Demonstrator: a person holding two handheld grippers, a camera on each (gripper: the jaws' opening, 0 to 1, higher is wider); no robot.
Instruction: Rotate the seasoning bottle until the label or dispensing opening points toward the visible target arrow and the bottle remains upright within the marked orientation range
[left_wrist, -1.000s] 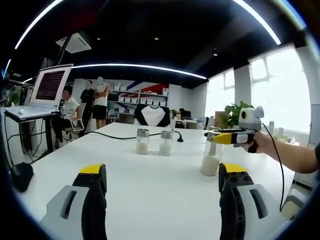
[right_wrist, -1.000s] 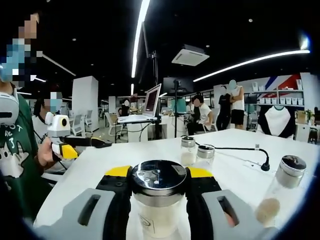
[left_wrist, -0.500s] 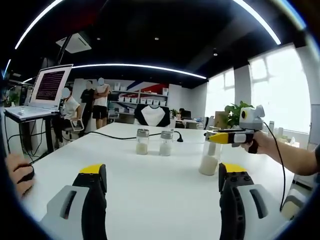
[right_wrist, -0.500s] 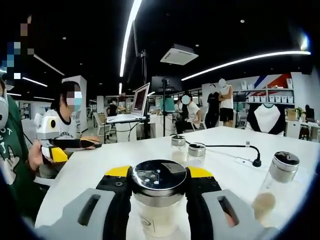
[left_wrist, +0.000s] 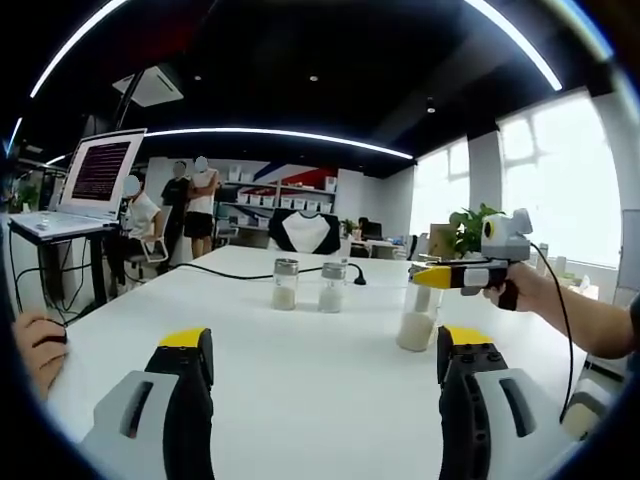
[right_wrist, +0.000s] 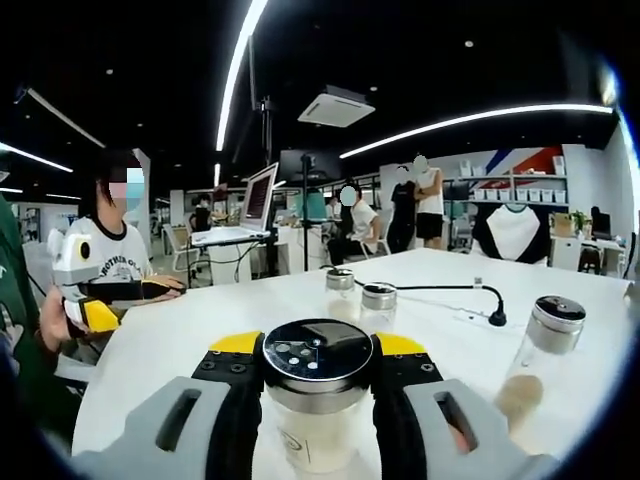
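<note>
My left gripper view sits low, facing across the table (left_wrist: 300, 340) toward the windows; my right gripper view looks close over the bottle (right_wrist: 318, 400) toward the laptop (right_wrist: 255, 200); both share the two shakers (left_wrist: 308, 284).

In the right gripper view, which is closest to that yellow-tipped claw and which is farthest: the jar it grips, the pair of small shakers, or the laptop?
1. The seasoning bottle, clamped between the jaws of the right gripper.
2. The two small shakers, mid-table, side by side; too close to rank apart.
3. The laptop, on a stand beyond the table, upper left.
</note>
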